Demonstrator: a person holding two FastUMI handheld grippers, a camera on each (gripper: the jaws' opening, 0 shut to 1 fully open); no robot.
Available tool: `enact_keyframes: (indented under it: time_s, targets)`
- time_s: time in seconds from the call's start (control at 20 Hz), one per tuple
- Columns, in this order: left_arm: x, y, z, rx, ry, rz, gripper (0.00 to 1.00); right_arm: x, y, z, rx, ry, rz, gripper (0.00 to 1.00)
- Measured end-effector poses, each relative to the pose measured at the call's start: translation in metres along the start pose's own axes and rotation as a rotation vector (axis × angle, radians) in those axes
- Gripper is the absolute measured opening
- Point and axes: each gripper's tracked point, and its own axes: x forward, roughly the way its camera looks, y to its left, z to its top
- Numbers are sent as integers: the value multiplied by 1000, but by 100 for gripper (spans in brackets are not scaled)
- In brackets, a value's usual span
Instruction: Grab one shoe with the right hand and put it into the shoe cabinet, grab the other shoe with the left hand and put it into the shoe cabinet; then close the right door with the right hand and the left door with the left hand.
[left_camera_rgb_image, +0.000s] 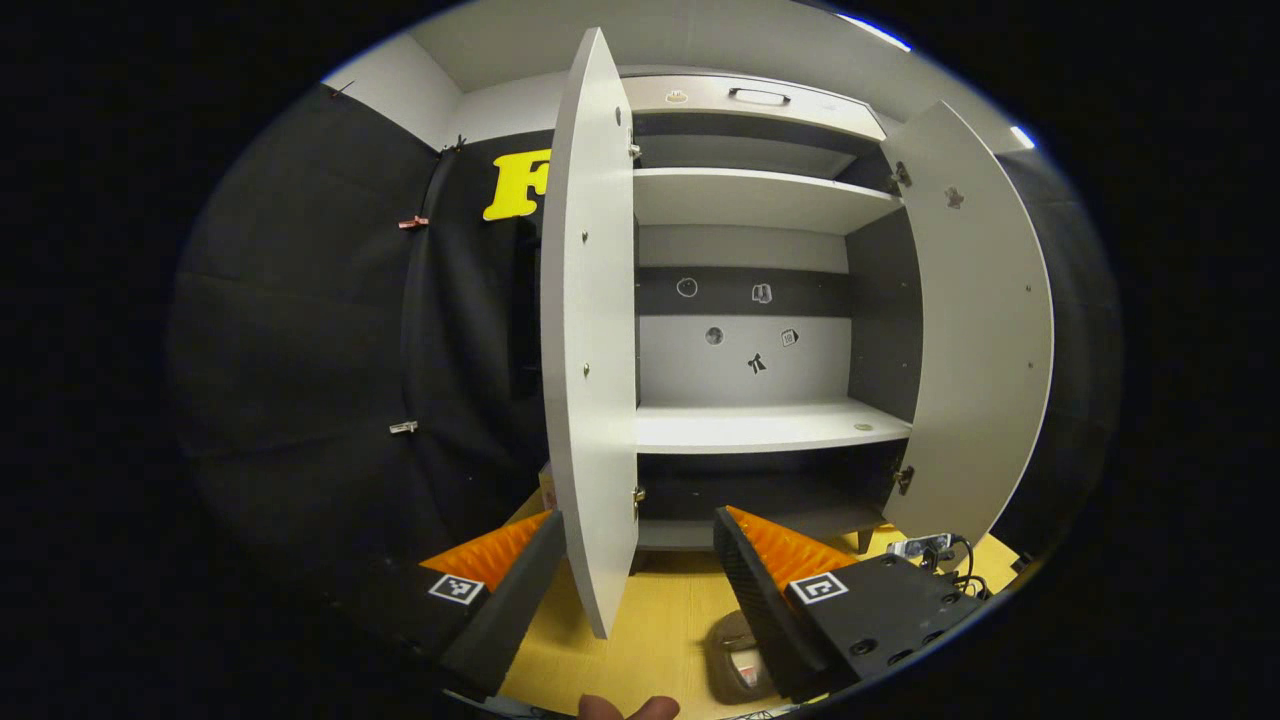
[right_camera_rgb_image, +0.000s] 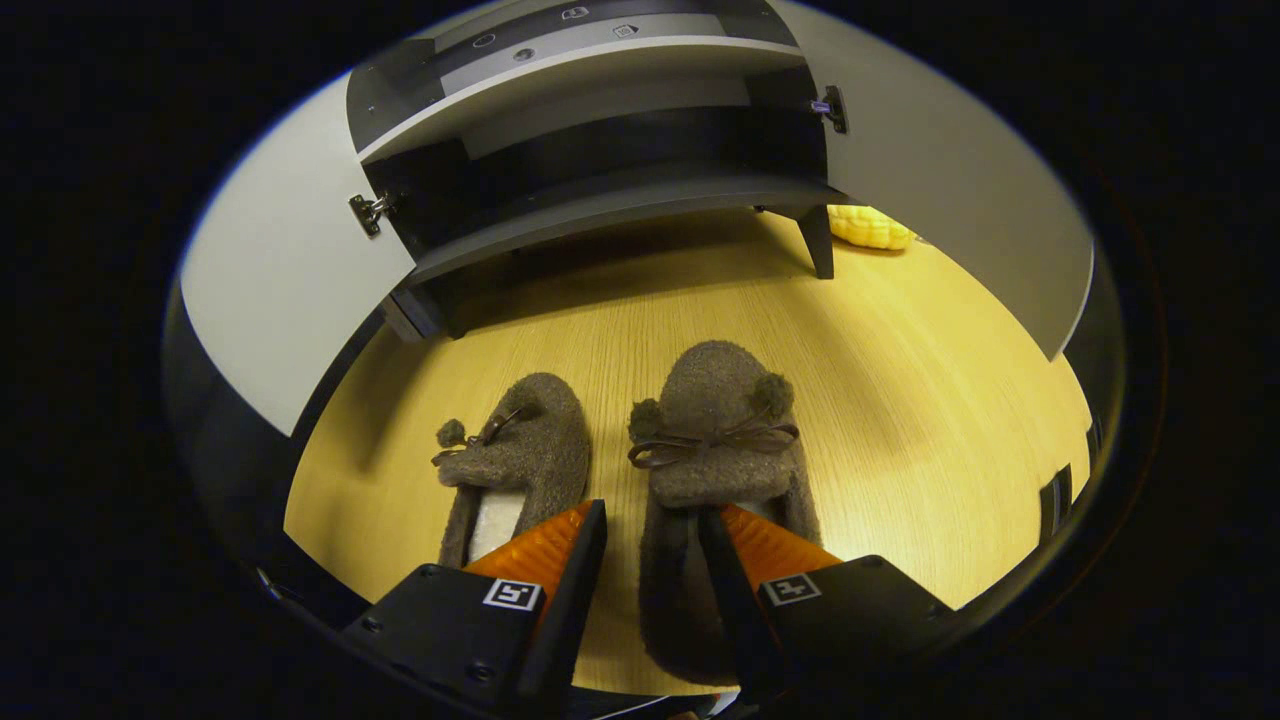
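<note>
our right tool (right_camera_rgb_image: 652, 530) straddles the left wall of the right shoe (right_camera_rgb_image: 715, 440), fingers parted, not clearly pinching. the left shoe (right_camera_rgb_image: 520, 450) lies just beside it on the table (right_camera_rgb_image: 900, 400). our left tool (left_camera_rgb_image: 640, 550) hangs open, empty. farther off, the shoe cabinet (left_camera_rgb_image: 760, 425) stands with both doors open.

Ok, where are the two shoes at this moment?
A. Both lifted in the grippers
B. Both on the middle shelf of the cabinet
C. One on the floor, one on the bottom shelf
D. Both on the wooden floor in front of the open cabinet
D. In the right gripper view both shoes, the left shoe and the right shoe, lie side by side on the wooden floor before the open cabinet, whose visible shelves are bare.
</note>
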Motion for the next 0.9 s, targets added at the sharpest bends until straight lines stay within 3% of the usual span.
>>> enact_keyframes:
  time_s: [0.15, 0.2, 0.25, 0.3, 0.35, 0.4, 0.45, 0.5, 0.9]
  targets:
    - [4, 0, -11, 3, 24, -4, 95, 15, -5, 4, -24, -19, -50, 61]
    - [4, 0, -14, -2, 30, -4, 95, 19, -6, 6, -35, -26, -64, 51]
    - [6, 1, -16, -8, 36, -4, 95, 22, -10, 8, -45, -37, -91, 54]
    - [8, 1, -18, -14, 42, -4, 95, 28, -14, 9, -52, -42, -105, 38]
    - [9, 2, -20, -16, 46, -3, 95, 28, -10, 10, -49, -49, -93, 29]
    - [10, 2, -22, -17, 49, -2, 95, 31, -12, 11, -67, -56, -93, 22]
    - [11, 2, -22, -19, 49, 0, 95, 25, -12, 14, -71, -72, -80, 21]
    - [12, 2, -21, -21, 47, 0, 95, 26, -12, 16, -79, -80, -76, 9]
    - [13, -13, -14, -45, 43, -20, 95, -51, -15, 75, -47, -146, -26, 9]
